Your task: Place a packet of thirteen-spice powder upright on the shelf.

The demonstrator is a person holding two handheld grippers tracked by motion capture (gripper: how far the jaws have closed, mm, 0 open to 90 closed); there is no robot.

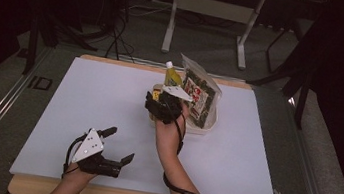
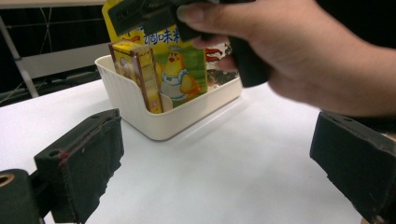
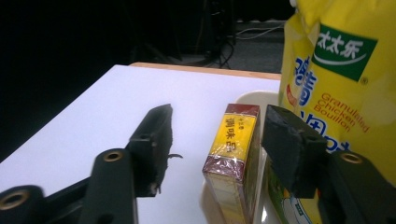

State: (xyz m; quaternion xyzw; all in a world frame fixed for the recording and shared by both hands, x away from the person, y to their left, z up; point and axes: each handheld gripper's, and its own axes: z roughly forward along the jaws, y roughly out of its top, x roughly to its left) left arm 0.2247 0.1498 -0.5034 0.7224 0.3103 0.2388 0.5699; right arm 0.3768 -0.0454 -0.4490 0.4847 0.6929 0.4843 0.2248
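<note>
Box (image 1: 157,94), small and yellow, stands upright at the near-left end of the tub (image 1: 209,126), w/ the chicken pouch, a dark snack bag (image 1: 201,97) and a bottle (image 1: 173,75) packed behind it. High view: my right gripper (image 1: 159,103) hangs right over that corner; left gripper (image 1: 116,144) rests low on the table (image 1: 55,127), well apart from the tub, jaws spread, nothing in them.

Left gripper view: box (image 2: 136,74) sits inside the tub's (image 2: 140,112) wall, leaning on the pouch (image 2: 182,70). My right hand (image 2: 299,51) hovers above it.

Right gripper view: box (image 3: 233,154) stands between my right jaws, but there's a gap on both sides, so pads aren't pressing. Jaws apart, not clamped. Pouch (image 3: 345,70) just beside the far jaw.

I judge this is the placing step, box set down and let go. Next: lift right gripper straight up w/o nudging the box or snagging the pouch, then go for the next item.
</note>
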